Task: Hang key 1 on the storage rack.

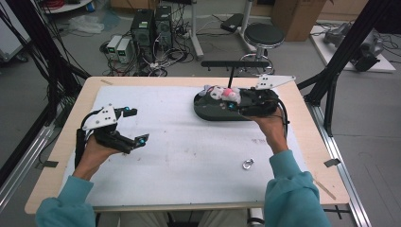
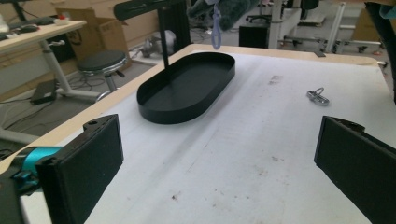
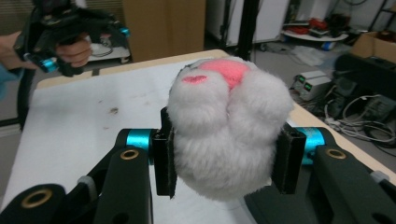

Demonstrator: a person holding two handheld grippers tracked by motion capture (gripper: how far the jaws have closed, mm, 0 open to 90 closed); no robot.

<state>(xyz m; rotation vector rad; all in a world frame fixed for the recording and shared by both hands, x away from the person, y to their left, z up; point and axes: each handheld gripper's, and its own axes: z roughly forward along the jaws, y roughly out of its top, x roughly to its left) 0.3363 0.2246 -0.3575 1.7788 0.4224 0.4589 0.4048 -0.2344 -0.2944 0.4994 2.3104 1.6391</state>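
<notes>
Plush paw [image 3: 229, 130] gripped over tray [image 1: 208, 113].

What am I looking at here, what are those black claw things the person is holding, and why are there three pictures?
A person sits at a white-covered table holding a hand-operated gripper in each hand, each with two black jaws. One picture looks down from a camera above the table. The other two come from small cameras riding on the grippers, looking along their jaws.

The left gripper is open and holds nothing; in its own view its jaws stand wide apart. The right gripper is shut on a fluffy white toy paw with pink pads, held above a black oval tray. From the left gripper view the tray looks empty. A small metal clip lies on the table near the right forearm.
</notes>
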